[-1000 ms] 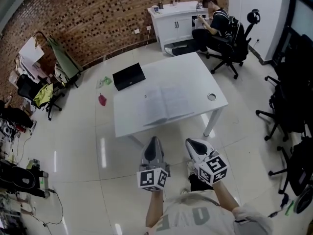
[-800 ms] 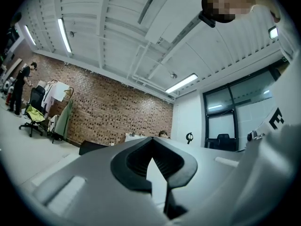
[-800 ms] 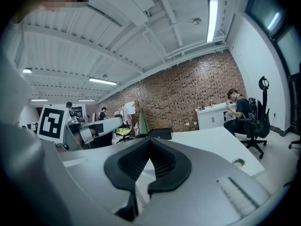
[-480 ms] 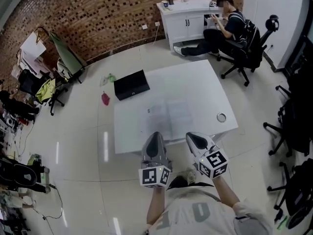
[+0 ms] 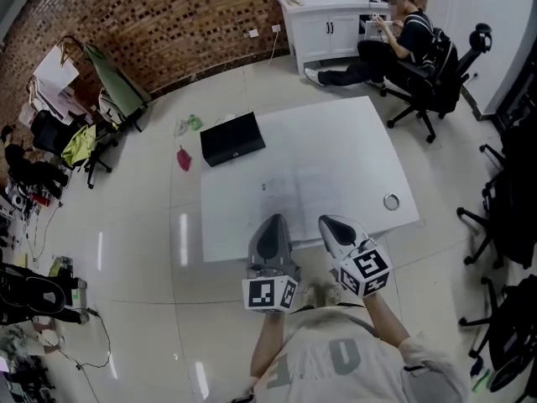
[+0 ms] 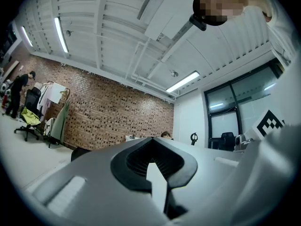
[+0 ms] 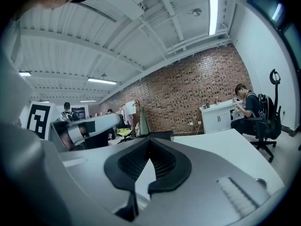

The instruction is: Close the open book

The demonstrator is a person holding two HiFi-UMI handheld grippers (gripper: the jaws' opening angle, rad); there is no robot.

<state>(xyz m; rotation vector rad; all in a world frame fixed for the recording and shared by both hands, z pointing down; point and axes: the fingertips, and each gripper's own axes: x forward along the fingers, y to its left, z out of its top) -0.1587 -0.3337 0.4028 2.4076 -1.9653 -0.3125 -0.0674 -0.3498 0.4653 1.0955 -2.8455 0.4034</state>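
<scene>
Held left gripper (image 5: 270,225) and right gripper (image 5: 332,227) pressed together and empty at the table's (image 5: 369,128) near edge, short of the open book (image 5: 306,179) lying flat mid-table; probably needed a low reach in, then one cover's outer edge lifted over.

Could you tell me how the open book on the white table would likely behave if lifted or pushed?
The open book lies flat and looks thin, so its pages would probably flop rather than lift stiffly. On the smooth white table it may well slide when pushed.
</scene>
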